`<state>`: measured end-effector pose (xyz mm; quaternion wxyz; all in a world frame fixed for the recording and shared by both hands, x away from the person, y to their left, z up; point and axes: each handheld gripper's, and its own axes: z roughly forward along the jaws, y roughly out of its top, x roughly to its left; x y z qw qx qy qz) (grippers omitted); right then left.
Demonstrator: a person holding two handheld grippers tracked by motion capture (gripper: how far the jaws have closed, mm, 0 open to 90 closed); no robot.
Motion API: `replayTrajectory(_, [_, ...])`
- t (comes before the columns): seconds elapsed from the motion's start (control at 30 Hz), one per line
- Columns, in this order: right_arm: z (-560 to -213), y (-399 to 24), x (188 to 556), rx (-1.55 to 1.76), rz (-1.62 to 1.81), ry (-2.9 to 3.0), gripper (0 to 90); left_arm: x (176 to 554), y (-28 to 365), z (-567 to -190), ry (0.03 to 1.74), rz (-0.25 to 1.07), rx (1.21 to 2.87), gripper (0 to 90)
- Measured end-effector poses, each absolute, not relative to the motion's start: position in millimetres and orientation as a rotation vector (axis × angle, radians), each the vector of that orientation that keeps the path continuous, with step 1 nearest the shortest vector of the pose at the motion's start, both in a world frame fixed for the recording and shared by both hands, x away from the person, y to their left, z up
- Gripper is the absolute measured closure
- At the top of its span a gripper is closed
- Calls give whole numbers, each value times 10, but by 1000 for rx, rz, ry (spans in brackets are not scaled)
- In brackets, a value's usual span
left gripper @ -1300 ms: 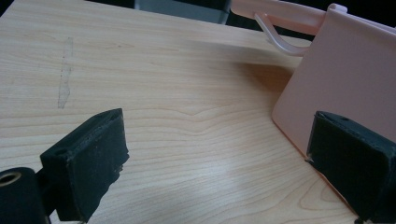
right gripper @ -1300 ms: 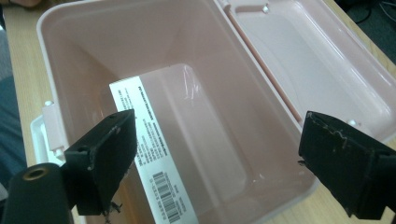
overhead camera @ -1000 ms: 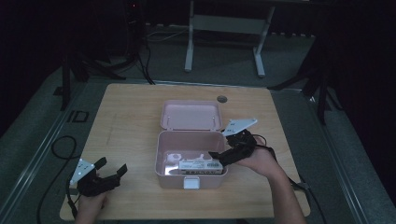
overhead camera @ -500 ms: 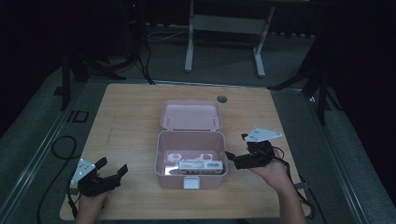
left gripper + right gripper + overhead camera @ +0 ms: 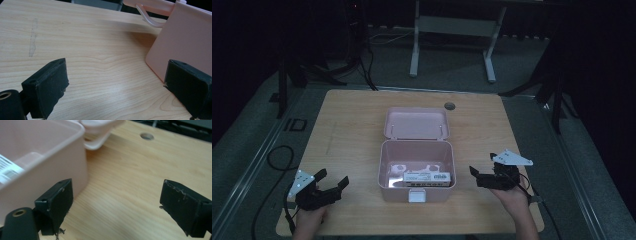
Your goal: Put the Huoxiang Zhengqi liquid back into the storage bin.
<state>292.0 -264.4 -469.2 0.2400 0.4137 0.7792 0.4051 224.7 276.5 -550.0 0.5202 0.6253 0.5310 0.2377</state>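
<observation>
- Pink box (image 5: 417, 170) sits mid-counter, lid (image 5: 416, 123) thrown back flat behind it; inside lies a white packet (image 5: 428, 177) against the front wall, its print too small to read.
- Dim light in the high view hides most detail; the moulded shapes on the box floor are hard to make out.
- Left tool (image 5: 332, 183) rests at the near left corner of the counter (image 5: 347, 125), well apart from the box, jaws spread wide with nothing between them.
- Right tool (image 5: 473, 173) sits just right of the box, jaws likewise wide apart and empty; a hand (image 5: 512, 197) holds it from below.
- Left gripper view: bare wood grain between the jaws, the box wall (image 5: 185, 40) cut off at the right edge, a pale scuff (image 5: 32, 40) on the wood.
- Right gripper view: the box rim (image 5: 42, 152) close at left, a corner of the packet (image 5: 7, 170) cut off by the frame.
- Round hole (image 5: 449, 106) in the counter behind the lid; it shows blurred in the right gripper view (image 5: 147, 136).
- Cable (image 5: 277, 160) loops on the floor at left; a metal stand (image 5: 452, 30) is beyond the counter.
</observation>
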Motion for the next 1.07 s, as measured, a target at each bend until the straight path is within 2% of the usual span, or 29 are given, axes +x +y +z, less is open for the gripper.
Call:
replayTrajectory(0.53, [-5110, -2888, 2828, 1321, 1117, 2025, 113, 2253, 2760, -5512, 1279, 565, 1506, 52])
replayTrajectory(0.9, [-5289, -2952, 2780, 1433, 989, 2012, 113, 2255, 2759, -5510, 1278, 563, 1505, 52])
replayTrajectory(1.07, [-5294, -2955, 2771, 1461, 1047, 2047, 117, 2264, 2766, -5510, 1280, 556, 1503, 52])
